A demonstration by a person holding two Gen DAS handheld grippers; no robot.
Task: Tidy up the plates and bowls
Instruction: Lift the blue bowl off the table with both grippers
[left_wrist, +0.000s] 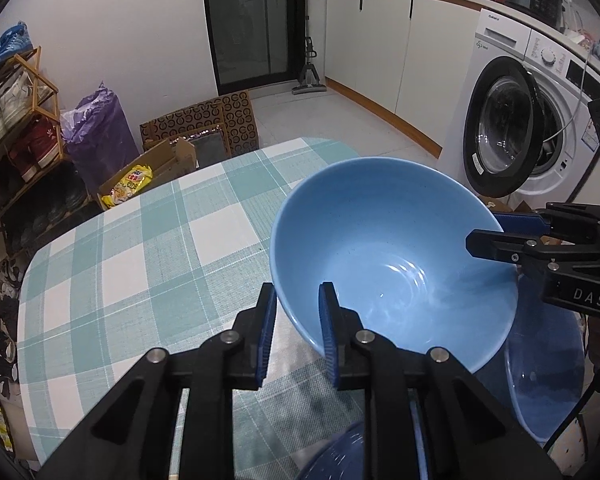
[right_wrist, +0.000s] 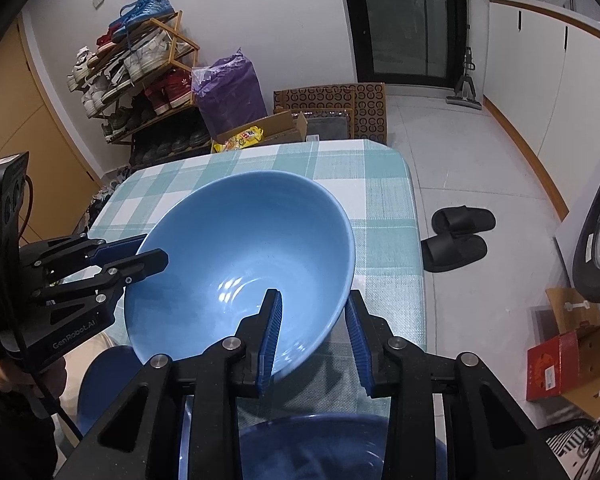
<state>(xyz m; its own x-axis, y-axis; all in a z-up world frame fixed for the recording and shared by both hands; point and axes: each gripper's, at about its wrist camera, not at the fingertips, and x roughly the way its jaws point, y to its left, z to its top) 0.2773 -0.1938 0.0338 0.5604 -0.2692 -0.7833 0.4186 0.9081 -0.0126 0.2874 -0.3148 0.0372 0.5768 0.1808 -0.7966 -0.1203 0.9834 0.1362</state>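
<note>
Left claw [right_wrist: 156, 254] marked "GenRobot.AI"; right claw [left_wrist: 484, 236] "DAS".

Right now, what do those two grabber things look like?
Both are black plastic claws with silver round bolts and ribbed blue pads on the fingers. The left gripper says GenRobot.AI in pale letters, with a black cable hanging beside it. The right gripper shows the letters DAS. A dark sleeve peeks out behind the left one.

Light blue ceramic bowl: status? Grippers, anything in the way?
Left gripper shut on light blue ceramic bowl rim. Right gripper clamps opposite rim. Bowl tilted, above checked tablecloth. Darker blue dishes below; path clear.
</note>
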